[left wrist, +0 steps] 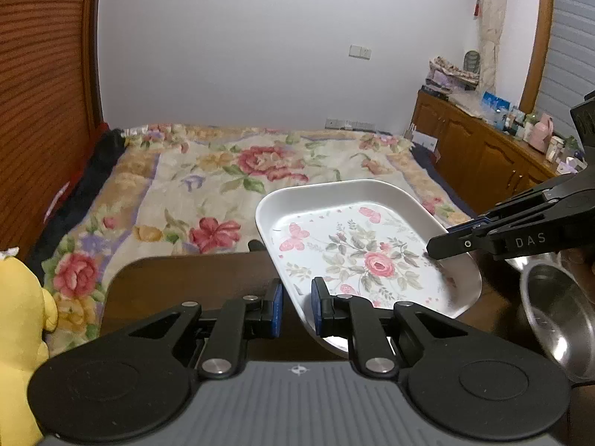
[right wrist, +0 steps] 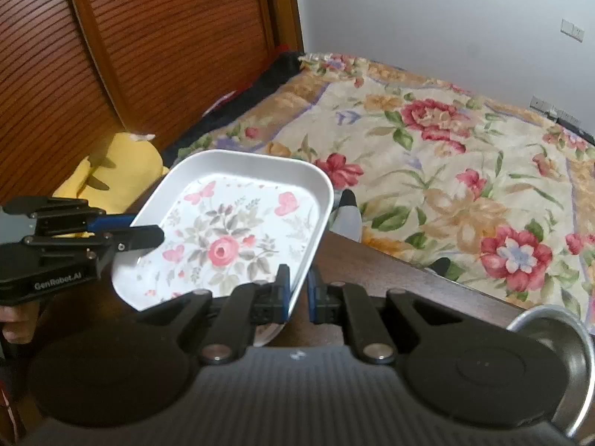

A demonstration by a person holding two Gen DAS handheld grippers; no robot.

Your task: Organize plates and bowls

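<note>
A white rectangular plate [left wrist: 353,256] with a pink rose and butterfly print is held tilted above the dark wooden table [left wrist: 186,290]. My left gripper [left wrist: 297,299] is shut on the plate's near rim, which runs between its blue pads. My right gripper [left wrist: 442,239] is shut on the plate's right rim. In the right wrist view the plate [right wrist: 223,230] fills the middle, the right gripper [right wrist: 299,291] clamps its near edge, and the left gripper [right wrist: 148,234] grips its left edge. A steel bowl [left wrist: 557,316] stands on the table to the right.
A bed with a floral blanket [left wrist: 230,171] lies just beyond the table's far edge. A yellow plush toy [left wrist: 18,316] sits at the left. A wooden cabinet [left wrist: 483,156] with small items on top runs along the right. The steel bowl's rim [right wrist: 580,353] is near the right gripper.
</note>
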